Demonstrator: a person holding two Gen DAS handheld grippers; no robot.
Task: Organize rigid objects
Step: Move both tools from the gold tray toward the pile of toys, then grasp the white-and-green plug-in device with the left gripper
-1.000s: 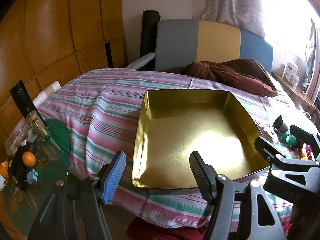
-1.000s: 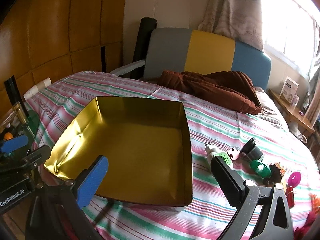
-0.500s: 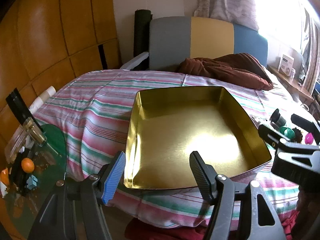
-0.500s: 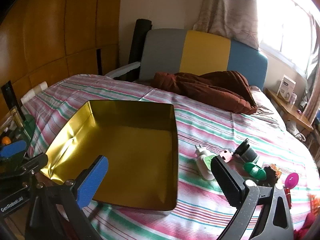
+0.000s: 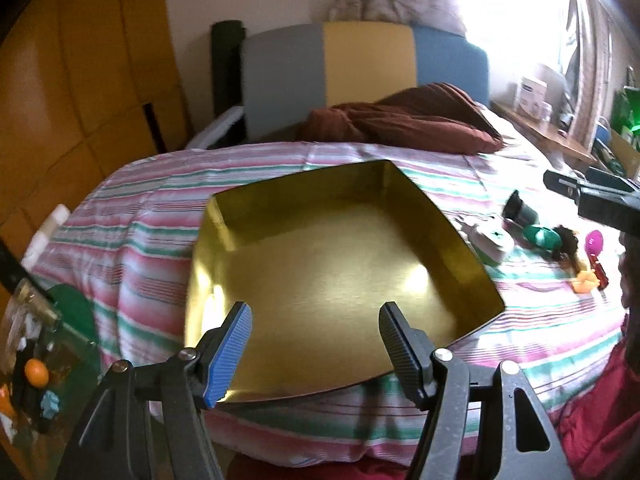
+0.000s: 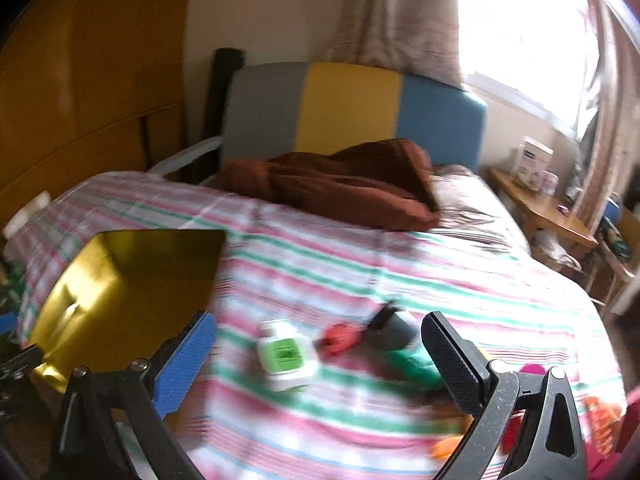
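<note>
An empty gold metal tray point(image 5: 476, 276) lies on the striped bed, also in the right wrist view point(image 6: 60, 304). My left gripper point(image 5: 314, 344) is open and empty, over the tray's near edge. My right gripper point(image 6: 320, 356) is open and empty, low over small objects to the right of the tray: a white and green plug point(image 6: 286, 354), a red piece point(image 6: 340, 338), a dark grey cup point(image 6: 390, 328) and a green object point(image 6: 412, 362). The left wrist view shows the plug point(image 5: 490, 242), cup point(image 5: 520, 210), green object point(image 5: 542, 236) and a pink piece point(image 5: 594, 240).
A brown blanket point(image 6: 352, 184) lies at the bed's head by a grey, yellow and blue headboard point(image 6: 352, 104). A glass side table point(image 5: 44, 344) with small items stands left. A wooden bedside shelf point(image 6: 548, 208) is at right. Orange toys point(image 5: 584, 282) lie near the bed's right edge.
My right gripper has swung right, off the tray and over the small objects. My left gripper has pulled back and turned slightly right. Both stay open.
</note>
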